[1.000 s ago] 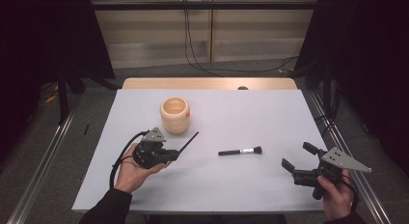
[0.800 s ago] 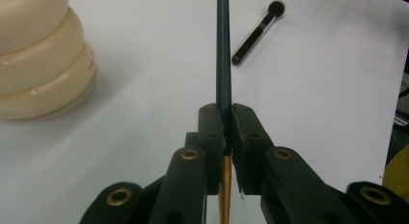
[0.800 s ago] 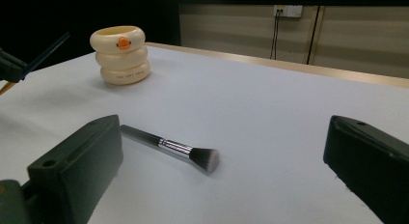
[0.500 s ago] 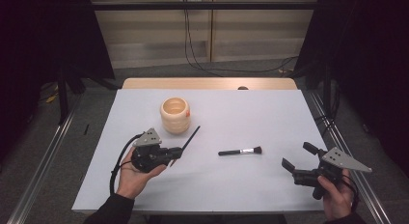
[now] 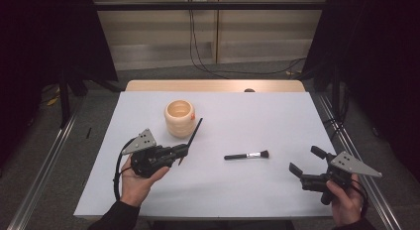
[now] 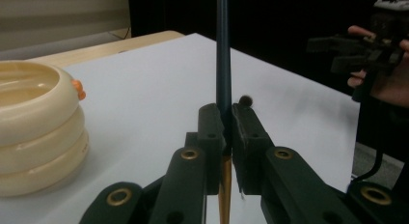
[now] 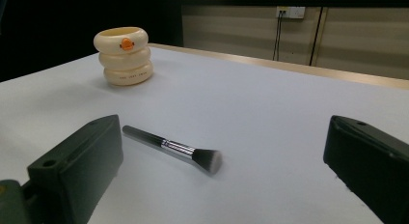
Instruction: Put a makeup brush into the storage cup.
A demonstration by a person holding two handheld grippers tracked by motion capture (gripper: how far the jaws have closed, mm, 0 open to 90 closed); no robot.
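The person's left hand (image 5: 134, 183) comes in over the near edge of the desk (image 5: 277, 121), palm up, cradling the left gripper (image 5: 182, 151) so that it points toward the far right corner. Its jaws are pressed tight on a thin dark brush (image 5: 192, 137), gripped low on the handle; the handle rises out of the jaws and slants away toward the far edge, its upper end just beside the cream ringed pot (image 5: 180, 118), which stands left of the desk's middle. In the left gripper view the brush (image 6: 223, 55) stands straight up between the closed pads, with the pot (image 6: 36, 127) close at the left. The right hand (image 5: 345, 200) holds the right gripper (image 5: 307, 163) low by the near right corner, jaws spread wide with nothing between them, aimed at a short makeup brush (image 5: 246, 155) lying flat near the desk's middle, well apart from it. The desk top is plain white with a wooden far edge; beyond it are a pale wall, hanging cables and dark curtains.
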